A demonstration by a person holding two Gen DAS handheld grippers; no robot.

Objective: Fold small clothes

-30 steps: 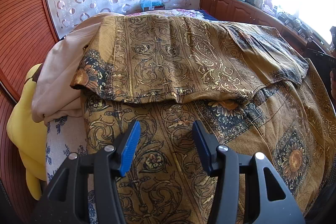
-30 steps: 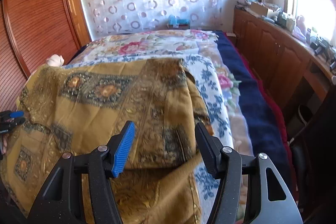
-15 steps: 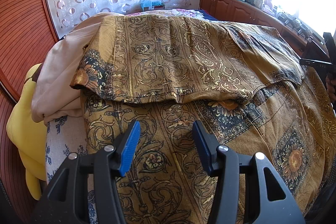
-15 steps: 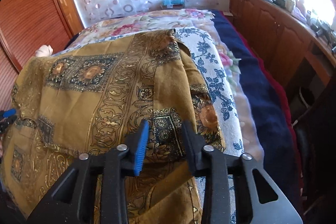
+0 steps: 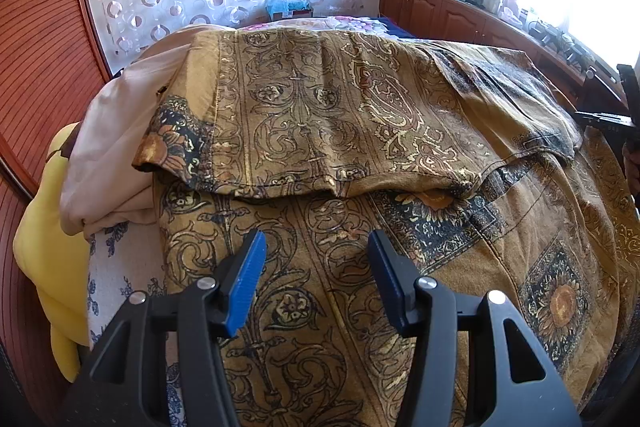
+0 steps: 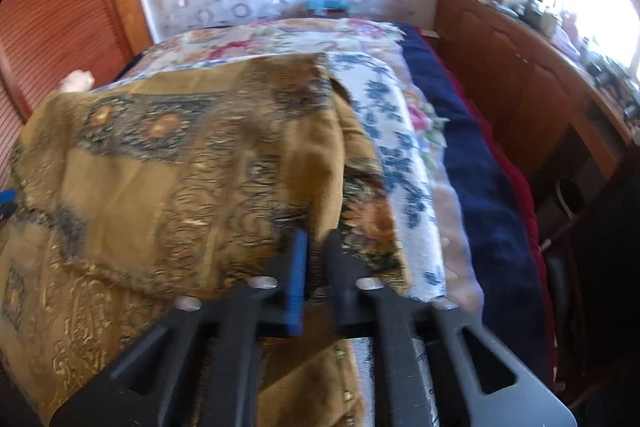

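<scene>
A mustard-gold patterned garment [image 5: 328, 115] lies spread on the bed, its far part folded over toward me with a fold edge across the middle. My left gripper [image 5: 316, 247] is open and hovers just above the near part of the cloth. In the right wrist view the same garment [image 6: 180, 163] covers the left of the bed. My right gripper [image 6: 316, 247] has its jaws nearly together on the garment's right-hand edge; the view is blurred. The right gripper also shows at the far right of the left wrist view [image 5: 616, 115].
A cream cloth [image 5: 120, 131] and a yellow item [image 5: 44, 251] lie at the bed's left side. A blue-flowered white sheet [image 6: 404, 171] and navy blanket [image 6: 480, 195] lie right of the garment. Wooden cabinets [image 6: 532, 99] run along the right, a wood panel [image 5: 36, 39] on the left.
My right gripper has moved forward and down onto the garment's right edge and closed from wide open to nearly shut. My left gripper has not moved.
</scene>
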